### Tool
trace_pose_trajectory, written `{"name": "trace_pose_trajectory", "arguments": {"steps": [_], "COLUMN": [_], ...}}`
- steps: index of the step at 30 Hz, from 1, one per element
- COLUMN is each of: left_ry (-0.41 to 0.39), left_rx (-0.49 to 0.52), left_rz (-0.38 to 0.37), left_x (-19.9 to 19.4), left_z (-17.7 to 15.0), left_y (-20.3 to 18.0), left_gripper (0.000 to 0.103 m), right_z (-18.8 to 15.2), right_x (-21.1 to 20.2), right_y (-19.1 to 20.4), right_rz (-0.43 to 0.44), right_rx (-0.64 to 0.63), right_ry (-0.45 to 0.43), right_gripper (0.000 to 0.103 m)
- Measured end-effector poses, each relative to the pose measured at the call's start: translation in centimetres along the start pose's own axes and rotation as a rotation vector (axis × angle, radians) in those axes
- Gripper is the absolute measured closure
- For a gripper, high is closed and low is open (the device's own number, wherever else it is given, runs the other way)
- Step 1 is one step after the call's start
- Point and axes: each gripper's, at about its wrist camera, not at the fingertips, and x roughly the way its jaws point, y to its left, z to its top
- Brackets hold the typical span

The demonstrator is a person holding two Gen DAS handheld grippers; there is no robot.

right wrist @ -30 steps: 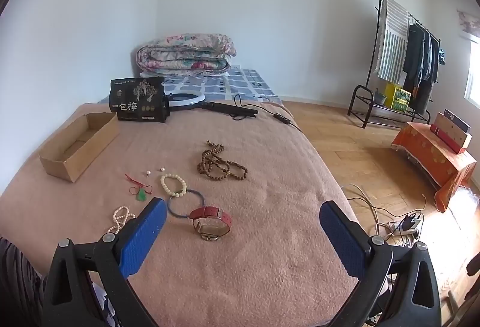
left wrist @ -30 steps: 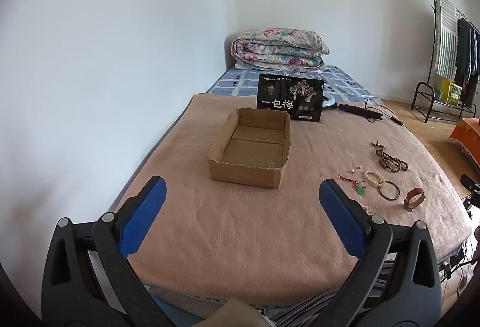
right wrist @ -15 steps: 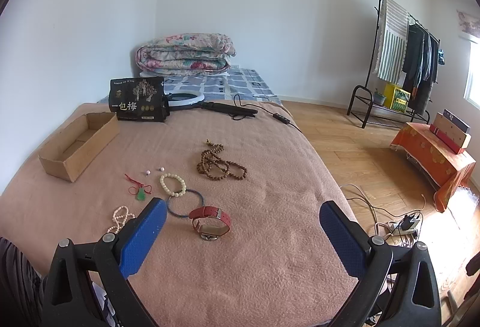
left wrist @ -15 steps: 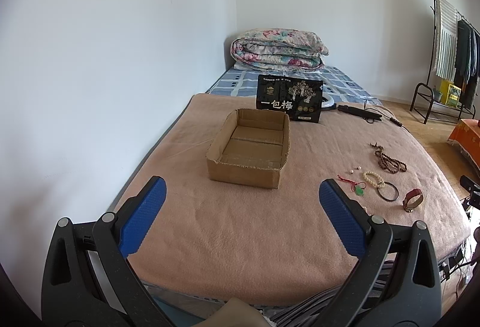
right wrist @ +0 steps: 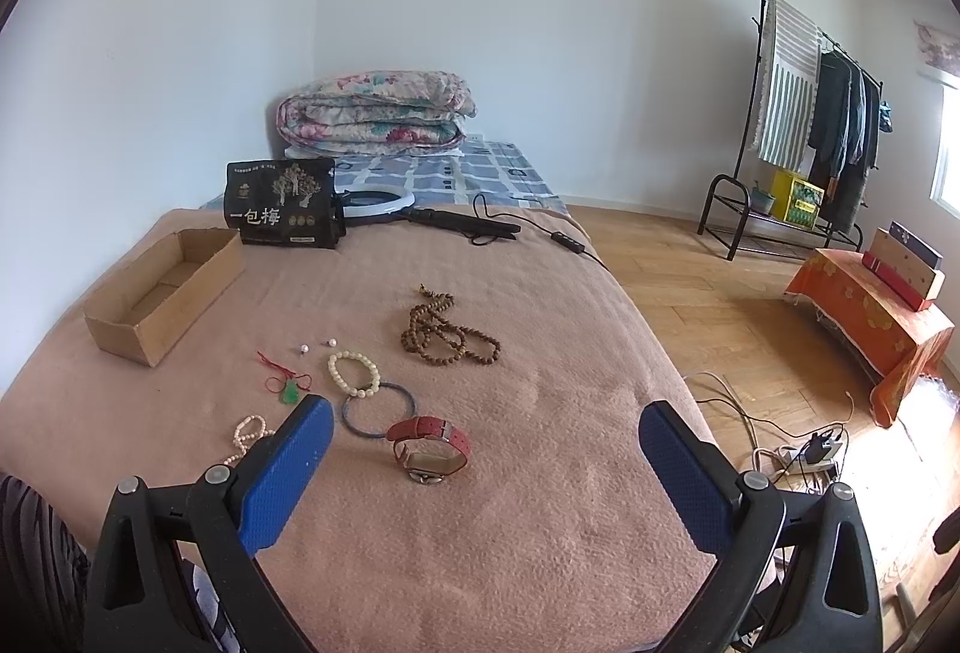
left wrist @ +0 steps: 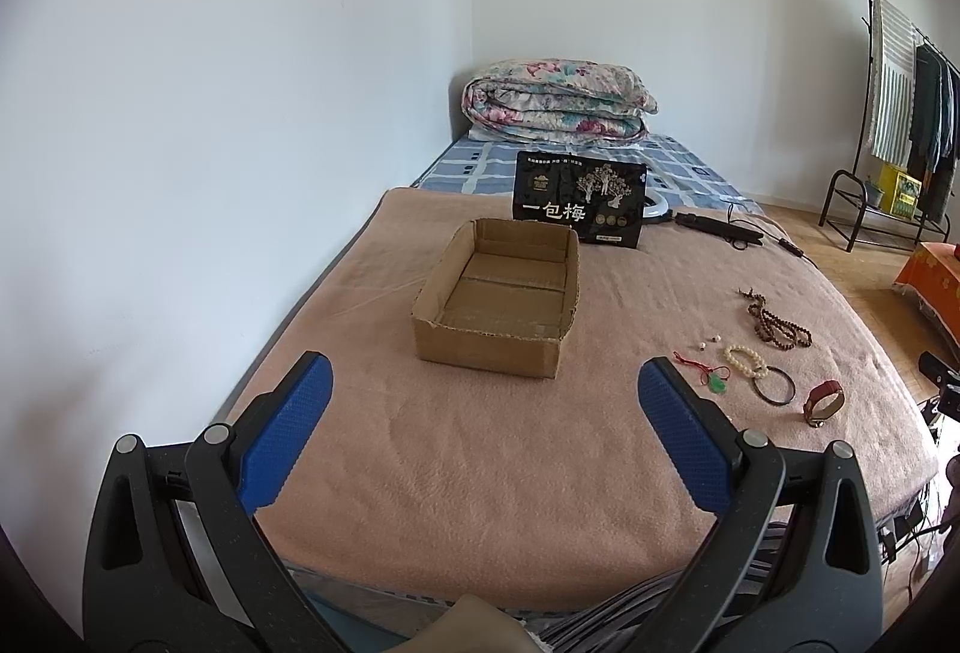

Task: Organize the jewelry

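Here, near to far:
Left gripper (left wrist: 483,389): held above the near edge of the blanket (left wrist: 480,473), fingers spread wide, nothing grasped.
Right gripper (right wrist: 486,434): likewise released and bare, raised over the near part of the blanket, aimed toward the jewelry.
Pearl strand (right wrist: 247,434): laid nearest, partly hidden behind the right gripper's left finger (right wrist: 282,473).
Watch (right wrist: 429,446): red strap, set on its edge just beyond the fingers.
Bangle (right wrist: 379,409): a dark ring laid flat, just beside the watch and touching the white bracelet (right wrist: 354,372).
Pendant (right wrist: 291,392): green, on a red cord, seen left of the white bracelet.
Two loose beads (right wrist: 317,346): placed just behind the pendant and bracelet.
Brown beads (right wrist: 447,334): coiled in a heap, farther back than the rest of the jewelry.
Box (left wrist: 498,293): cardboard, open-topped, with no jewelry in it, set well left of the jewelry.
Black bag (left wrist: 579,206): stood upright just behind the box.
Ring light (right wrist: 377,200): laid flat beside the bag, its cable trailed to the right.
Quilt (left wrist: 555,104): folded at the far end against the wall.
Rack (right wrist: 810,113): hung with clothes, stood on the wooden floor at right.
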Motion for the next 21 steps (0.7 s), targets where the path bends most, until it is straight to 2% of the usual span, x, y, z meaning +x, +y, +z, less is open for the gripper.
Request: {"name": "trace_pose_trajectory", "arguments": {"steps": [8,9,21], "left_ry": [0.002,0.001,0.002], "left_rx": [0.002,0.0,-0.001], "left_rz": [-0.002,-0.007,-0.008], "left_x": [-0.3,0.2,0.1], "left_z": [0.6,-0.2,-0.2], "left_y": [-1.0,0.1,0.2], "left_gripper": [0.0,0.0,0.0], "right_z": [0.0,0.0,-0.2], "right_x": [0.0,0.0,0.1], "right_y": [0.0,0.1,-0.1], "right_rz": [0.012,0.014,0.026], "right_rx": [0.005,0.005,0.011], "right_ry": [-0.002,-0.002,-0.005], "right_gripper": [0.0,0.0,0.0]}}
